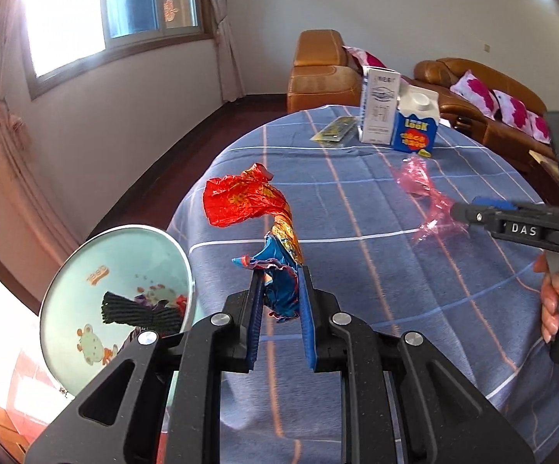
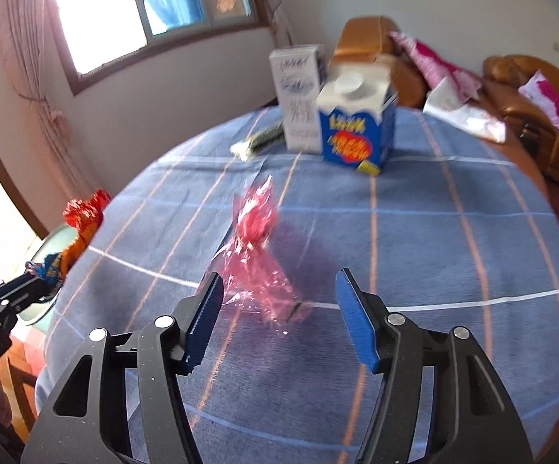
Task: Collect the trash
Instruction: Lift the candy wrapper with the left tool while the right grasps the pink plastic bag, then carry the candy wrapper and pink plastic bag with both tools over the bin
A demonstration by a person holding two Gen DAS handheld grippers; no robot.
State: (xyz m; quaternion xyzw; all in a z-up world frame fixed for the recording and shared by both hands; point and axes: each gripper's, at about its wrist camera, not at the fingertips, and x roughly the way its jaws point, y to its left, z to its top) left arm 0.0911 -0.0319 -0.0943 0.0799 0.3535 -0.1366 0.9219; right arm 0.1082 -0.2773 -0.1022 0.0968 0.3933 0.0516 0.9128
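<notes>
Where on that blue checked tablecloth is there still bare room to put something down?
The blue checked tablecloth lies bare on the right, beyond the crumpled pink cellophane, and near its front edge. The far edge is crowded: tall white carton, blue-and-white milk carton, flat green packet.

Two cartons [image 2: 341, 116] side by side at table's [image 2: 453, 255] far edge, bin [image 1: 125, 282] left of table, sofa [image 1: 472, 92] behind

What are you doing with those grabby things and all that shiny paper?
A person is clearing trash off the table. The left hand-held gripper is pinched shut on a crinkly red and blue foil wrapper, held up near the bin beside the table. The right hand-held gripper is open around a pink cellophane wrapper, not squeezing it yet.
</notes>
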